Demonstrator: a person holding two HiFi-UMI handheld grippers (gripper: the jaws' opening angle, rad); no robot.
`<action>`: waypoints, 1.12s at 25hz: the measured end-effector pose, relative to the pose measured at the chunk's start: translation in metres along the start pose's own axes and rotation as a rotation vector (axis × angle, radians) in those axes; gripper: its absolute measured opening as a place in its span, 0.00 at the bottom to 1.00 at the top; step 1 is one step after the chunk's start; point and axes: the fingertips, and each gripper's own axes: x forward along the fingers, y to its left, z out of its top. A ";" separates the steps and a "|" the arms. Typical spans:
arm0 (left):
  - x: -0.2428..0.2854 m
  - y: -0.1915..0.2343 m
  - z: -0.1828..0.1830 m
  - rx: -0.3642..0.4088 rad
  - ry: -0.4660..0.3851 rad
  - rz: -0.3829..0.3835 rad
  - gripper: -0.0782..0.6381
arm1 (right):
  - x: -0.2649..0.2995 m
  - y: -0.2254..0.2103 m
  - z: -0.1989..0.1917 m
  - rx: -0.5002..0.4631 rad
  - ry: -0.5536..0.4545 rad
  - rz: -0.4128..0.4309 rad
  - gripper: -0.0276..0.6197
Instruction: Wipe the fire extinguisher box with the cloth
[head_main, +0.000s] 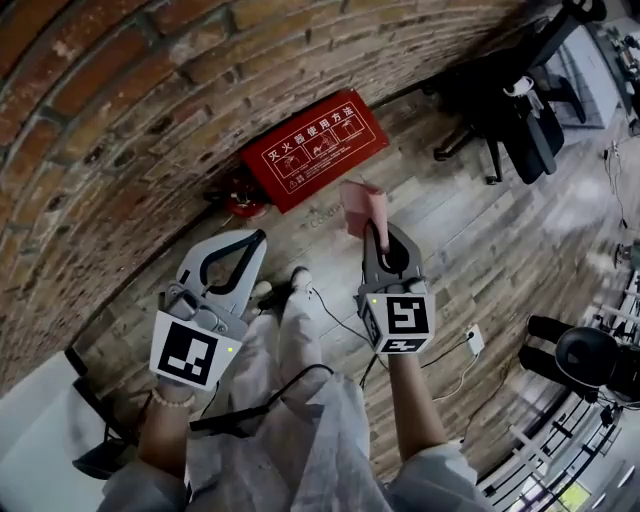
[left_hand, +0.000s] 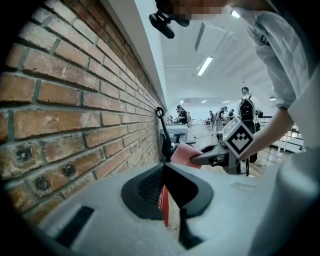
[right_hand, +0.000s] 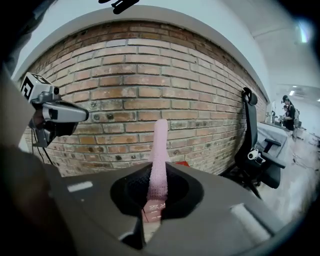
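- The red rectangular fire extinguisher box (head_main: 315, 150) with white lettering sits on the wood-plank floor (head_main: 450, 230) at the foot of the red brick wall (head_main: 120, 110)
- The right gripper (head_main: 376, 236) is clamped on a pink textured cloth (head_main: 362, 208); its jaws pinch the lower part and the rest sticks up past the tips
- In the right gripper view the cloth (right_hand: 160, 145) rises as a narrow strip from between the jaws of the right gripper (right_hand: 159, 172), in front of the brick wall, with a sliver of the red box (right_hand: 181, 163) lower down
- The cloth is in the air short of the box and does not touch it
- The left gripper (head_main: 258, 238) is beside the right one, nearer the wall, with its jaws drawn together at the tips and nothing between them
- The left gripper view shows the left gripper (left_hand: 165, 170) with closed tips, and beyond them the right gripper (left_hand: 196, 159) holding the pink cloth (left_hand: 184, 152)
- A black office chair (head_main: 510, 110) stands on the floor well to the right of the box
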 end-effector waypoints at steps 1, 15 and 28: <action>0.003 0.002 -0.004 -0.001 0.004 0.010 0.11 | 0.008 -0.005 -0.001 -0.007 0.002 0.003 0.07; 0.035 0.025 -0.053 -0.033 0.030 0.096 0.11 | 0.106 -0.051 -0.013 -0.100 0.004 0.012 0.07; 0.063 0.055 -0.077 -0.064 0.002 0.167 0.11 | 0.188 -0.088 -0.012 -0.244 0.024 -0.015 0.07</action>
